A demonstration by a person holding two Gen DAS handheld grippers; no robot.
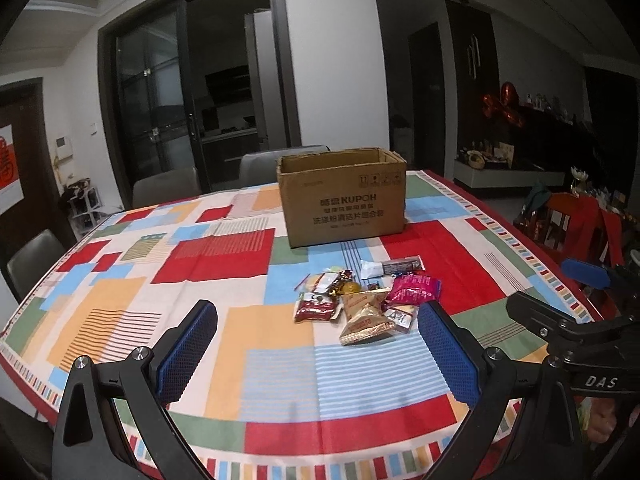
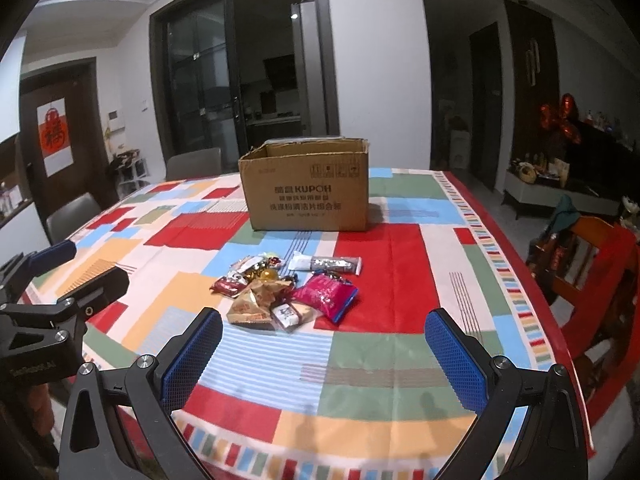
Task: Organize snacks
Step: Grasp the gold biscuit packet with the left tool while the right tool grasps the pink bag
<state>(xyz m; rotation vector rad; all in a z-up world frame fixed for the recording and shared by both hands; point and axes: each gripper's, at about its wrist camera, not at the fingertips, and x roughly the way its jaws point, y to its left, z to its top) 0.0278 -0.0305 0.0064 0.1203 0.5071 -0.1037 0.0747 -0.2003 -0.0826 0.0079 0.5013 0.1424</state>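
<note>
A pile of small snack packets (image 1: 362, 300) lies on the patterned tablecloth; it also shows in the right wrist view (image 2: 286, 292). It holds a tan packet (image 1: 366, 316), a pink packet (image 1: 414, 290), a dark red packet (image 1: 314, 307) and a long silver-and-white bar (image 1: 390, 268). An open cardboard box (image 1: 342, 198) stands behind the pile, also in the right wrist view (image 2: 306, 186). My left gripper (image 1: 316, 318) is open and empty, in front of the pile. My right gripper (image 2: 324, 324) is open and empty, in front of the pile.
The table (image 1: 120, 280) has a red-edged cloth in coloured blocks. Grey chairs (image 1: 166, 186) stand at its far and left sides. A red wooden chair (image 2: 592, 264) stands at the right. Each gripper shows at the edge of the other's view.
</note>
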